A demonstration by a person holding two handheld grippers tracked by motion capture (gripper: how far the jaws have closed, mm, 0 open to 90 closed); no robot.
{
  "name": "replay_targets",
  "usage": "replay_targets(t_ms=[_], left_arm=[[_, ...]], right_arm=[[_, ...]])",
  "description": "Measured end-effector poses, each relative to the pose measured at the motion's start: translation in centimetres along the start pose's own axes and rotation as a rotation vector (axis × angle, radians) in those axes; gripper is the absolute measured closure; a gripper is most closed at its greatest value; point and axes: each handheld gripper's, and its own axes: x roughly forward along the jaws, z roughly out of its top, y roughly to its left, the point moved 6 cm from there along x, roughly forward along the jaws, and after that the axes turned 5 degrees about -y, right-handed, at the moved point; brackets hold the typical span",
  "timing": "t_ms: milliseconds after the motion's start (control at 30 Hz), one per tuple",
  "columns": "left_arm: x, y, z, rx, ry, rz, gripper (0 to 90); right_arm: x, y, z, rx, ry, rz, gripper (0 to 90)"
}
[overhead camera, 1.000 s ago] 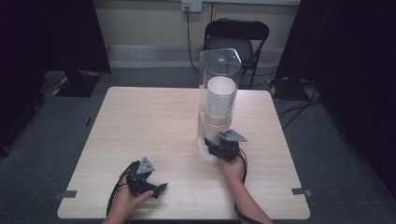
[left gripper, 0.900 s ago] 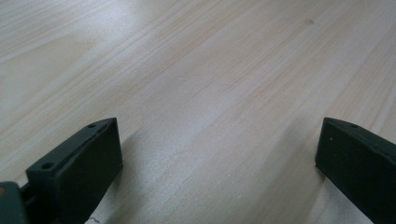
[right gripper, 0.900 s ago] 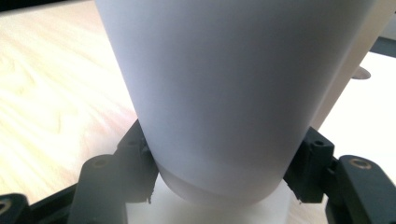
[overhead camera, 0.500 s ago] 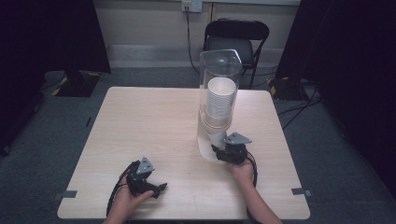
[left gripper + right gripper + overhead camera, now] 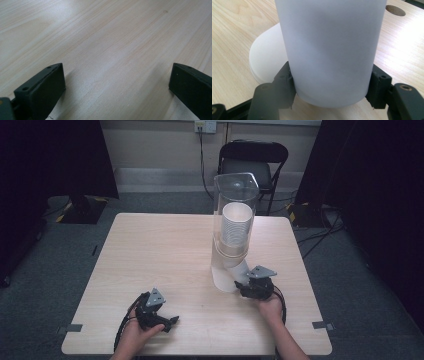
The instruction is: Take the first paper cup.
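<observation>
Cups [image 5: 235, 227], white and nested in a tall stack, sit inside a clear upright dispenser tube [image 5: 235, 200] standing on the pale wooden surface [image 5: 165, 250], just ahead of the right tongs [image 5: 245, 287]. One white cup [image 5: 329, 50] leans out of the tube's foot toward those tongs. In the right gripper view its two black jaws press against the cup's opposite sides, so the right tongs appear clamped on it, with another white rim [image 5: 262, 62] showing behind. The left tongs [image 5: 170, 321] rest low on the surface, well apart from the tube, jaws spread wide with bare wood between them. Judging from this, a cup is gripped but not yet drawn free; pulling it clear and setting it down seem to be left.
</observation>
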Motion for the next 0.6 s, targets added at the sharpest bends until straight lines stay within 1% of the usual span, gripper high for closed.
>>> replay_targets(t_ms=[67, 267, 400, 500, 567, 600], left_arm=[[0.0, 0.0, 0.0, -0.001, -0.001, 0.0, 0.0], [0.0, 0.0, 0.0, 0.0, -0.002, 0.001, 0.0], [0.0, 0.0, 0.0, 0.0, -0.002, 0.001, 0.0], [0.0, 0.0, 0.0, 0.0, -0.002, 0.001, 0.0], [0.0, 0.0, 0.0, -0.001, -0.002, 0.001, 0.0], [0.0, 0.0, 0.0, 0.0, -0.002, 0.001, 0.0]], right_arm=[[-0.2, -0.1, -0.1, -0.012, 0.001, -0.003, 36.0], [-0.6, -0.7, -0.6, -0.021, 0.015, -0.012, 36.0], [-1.0, -1.1, -1.1, -0.003, 0.02, -0.02, 36.1], [-1.9, -1.7, -1.5, 0.021, 0.015, -0.031, 36.0], [-2.0, -1.8, -1.6, 0.018, 0.011, -0.031, 36.0], [-2.6, -2.0, -1.6, 0.03, 0.007, -0.03, 36.0]])
